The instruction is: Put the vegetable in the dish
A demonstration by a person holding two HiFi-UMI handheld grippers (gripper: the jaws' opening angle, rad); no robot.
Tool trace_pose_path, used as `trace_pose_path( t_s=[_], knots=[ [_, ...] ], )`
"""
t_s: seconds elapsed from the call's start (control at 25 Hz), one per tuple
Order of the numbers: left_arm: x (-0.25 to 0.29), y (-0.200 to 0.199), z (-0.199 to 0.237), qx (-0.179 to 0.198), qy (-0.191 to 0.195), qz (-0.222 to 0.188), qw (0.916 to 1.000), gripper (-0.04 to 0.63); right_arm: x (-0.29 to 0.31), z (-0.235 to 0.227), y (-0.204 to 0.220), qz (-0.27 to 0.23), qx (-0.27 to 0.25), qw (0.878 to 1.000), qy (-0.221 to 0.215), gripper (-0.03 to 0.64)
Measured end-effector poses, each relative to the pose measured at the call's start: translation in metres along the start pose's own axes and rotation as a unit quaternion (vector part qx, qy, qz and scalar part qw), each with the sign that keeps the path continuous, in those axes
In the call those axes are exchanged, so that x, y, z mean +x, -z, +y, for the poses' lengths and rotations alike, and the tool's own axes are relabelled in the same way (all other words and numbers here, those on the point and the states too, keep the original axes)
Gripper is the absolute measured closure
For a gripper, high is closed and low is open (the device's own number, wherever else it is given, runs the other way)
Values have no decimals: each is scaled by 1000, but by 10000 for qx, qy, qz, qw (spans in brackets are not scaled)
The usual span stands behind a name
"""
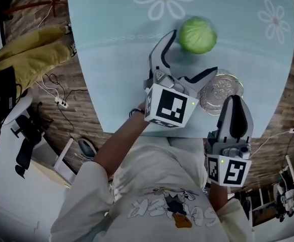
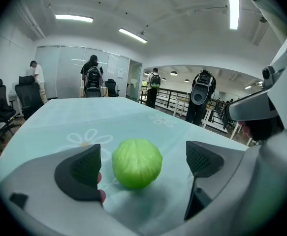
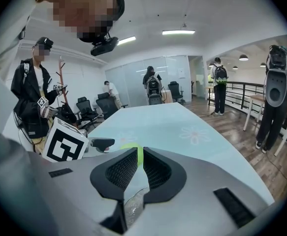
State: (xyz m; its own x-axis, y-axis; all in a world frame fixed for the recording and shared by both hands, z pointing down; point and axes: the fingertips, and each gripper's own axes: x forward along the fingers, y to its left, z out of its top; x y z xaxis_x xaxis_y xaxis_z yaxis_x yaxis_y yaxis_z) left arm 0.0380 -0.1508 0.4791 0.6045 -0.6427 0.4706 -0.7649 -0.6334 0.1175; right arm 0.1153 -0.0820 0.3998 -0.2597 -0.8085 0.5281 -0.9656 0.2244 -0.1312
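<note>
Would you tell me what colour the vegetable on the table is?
Light green cabbage, clearest in the left gripper view.

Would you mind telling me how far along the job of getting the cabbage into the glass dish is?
Nothing is done yet: the cabbage lies on the table, outside the empty glass dish. In hand: the left gripper, jaws wide apart, points at the cabbage without touching it; the right gripper is shut, empty, near the dish. Left: grip, carry and release it there.
</note>
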Motion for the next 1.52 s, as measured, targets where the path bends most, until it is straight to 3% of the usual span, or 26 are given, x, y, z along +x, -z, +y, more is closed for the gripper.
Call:
trace_pose_path(
  t_s=[0.68, 1.04, 1.52],
  knots=[
    [56, 27, 16, 3, -289, 229, 9993, 61, 22, -29, 19, 240, 237, 9994, 39, 565],
    [59, 30, 16, 420, -543, 497, 9964, 69, 24, -29, 25, 329, 306, 9990, -6, 565],
    [48, 22, 16, 378, -559, 357, 9971, 91, 12, -29, 22, 242, 258, 9994, -48, 565]
  ],
)
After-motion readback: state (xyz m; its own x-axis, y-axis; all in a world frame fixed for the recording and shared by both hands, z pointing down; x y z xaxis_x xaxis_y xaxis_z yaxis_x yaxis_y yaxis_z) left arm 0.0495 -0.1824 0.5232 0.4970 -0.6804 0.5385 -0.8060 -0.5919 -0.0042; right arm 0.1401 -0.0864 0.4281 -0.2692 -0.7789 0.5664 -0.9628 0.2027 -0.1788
